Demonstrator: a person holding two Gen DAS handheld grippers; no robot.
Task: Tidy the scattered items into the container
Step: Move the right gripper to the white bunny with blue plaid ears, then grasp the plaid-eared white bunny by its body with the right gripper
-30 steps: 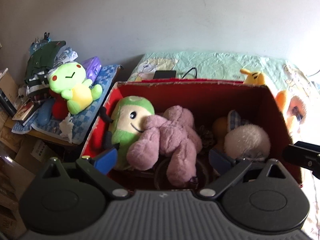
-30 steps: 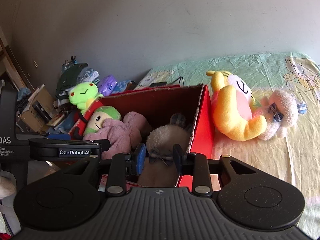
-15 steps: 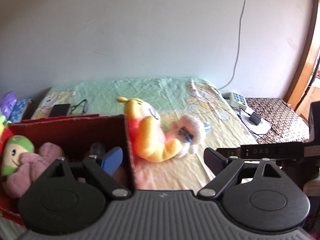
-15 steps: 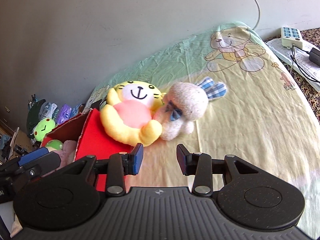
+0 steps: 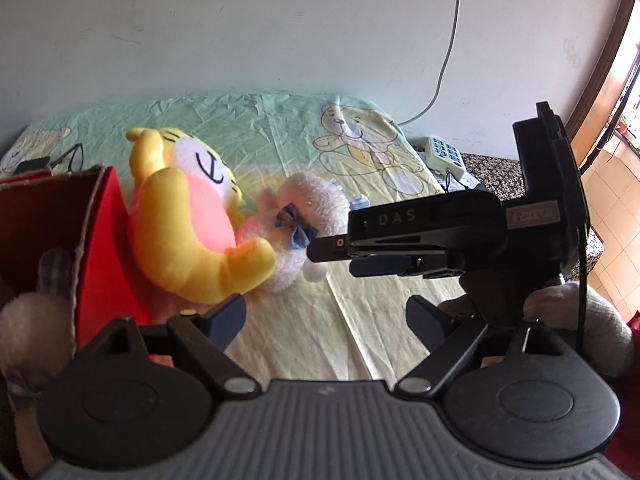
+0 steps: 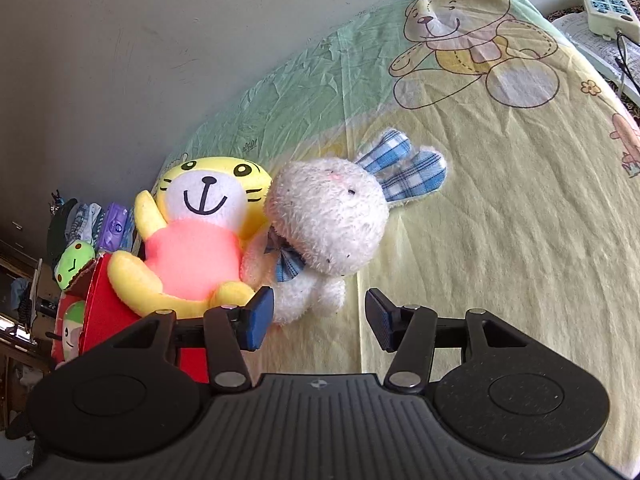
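A white rabbit plush [image 6: 332,216] with blue plaid ears and a bow lies on the bed, leaning on a yellow tiger plush [image 6: 196,248] in a pink shirt. The tiger rests against the outer wall of the red cardboard box [image 6: 108,304]. My right gripper [image 6: 320,316] is open, just short of the rabbit's feet, with nothing between its fingers. In the left wrist view the right gripper [image 5: 336,258] shows side-on, its tips by the rabbit [image 5: 308,208]. My left gripper [image 5: 326,316] is open and empty, near the tiger [image 5: 188,232] and box [image 5: 100,240].
The box holds a beige plush [image 5: 32,320] and a green-capped plush [image 6: 72,328]. A green frog plush [image 6: 74,256] and clutter lie beyond the box. A power strip [image 6: 604,4] with cables sits off the bed's far corner. The bear-print sheet [image 6: 500,200] stretches to the right.
Both views swung right, from the box's inside to the toys on the bed. My right gripper came close to the rabbit and its fingers spread wider.
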